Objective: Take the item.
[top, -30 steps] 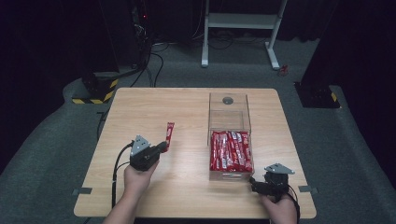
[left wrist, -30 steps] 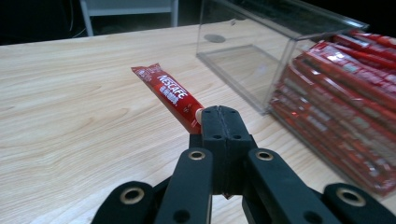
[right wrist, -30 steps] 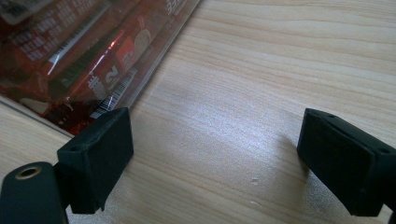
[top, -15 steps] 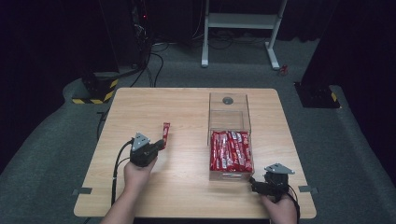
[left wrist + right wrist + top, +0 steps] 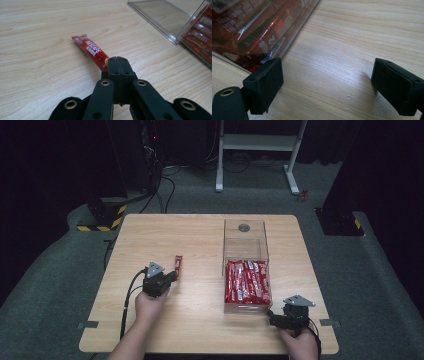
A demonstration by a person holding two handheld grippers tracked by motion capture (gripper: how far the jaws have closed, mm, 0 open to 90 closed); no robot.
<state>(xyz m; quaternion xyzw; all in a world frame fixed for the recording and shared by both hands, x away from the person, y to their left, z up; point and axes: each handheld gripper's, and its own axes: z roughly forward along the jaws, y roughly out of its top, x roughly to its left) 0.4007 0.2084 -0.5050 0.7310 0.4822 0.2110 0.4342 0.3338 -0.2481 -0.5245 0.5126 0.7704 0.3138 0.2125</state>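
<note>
The left gripper [image 5: 117, 60] pinched the Nescafé stick's [image 5: 91, 51] near end, jaws closed; best lifted level. The right gripper [image 5: 329, 87] gaped wide, empty.

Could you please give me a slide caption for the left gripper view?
Left gripper shut on the near end of a red Nescafe sachet lying on the wooden table.

Beyond the desk [image 5: 200, 235], a white stand [image 5: 260, 150] and black cables [image 5: 165, 185] sit on grey carpet [image 5: 385, 285].
</note>
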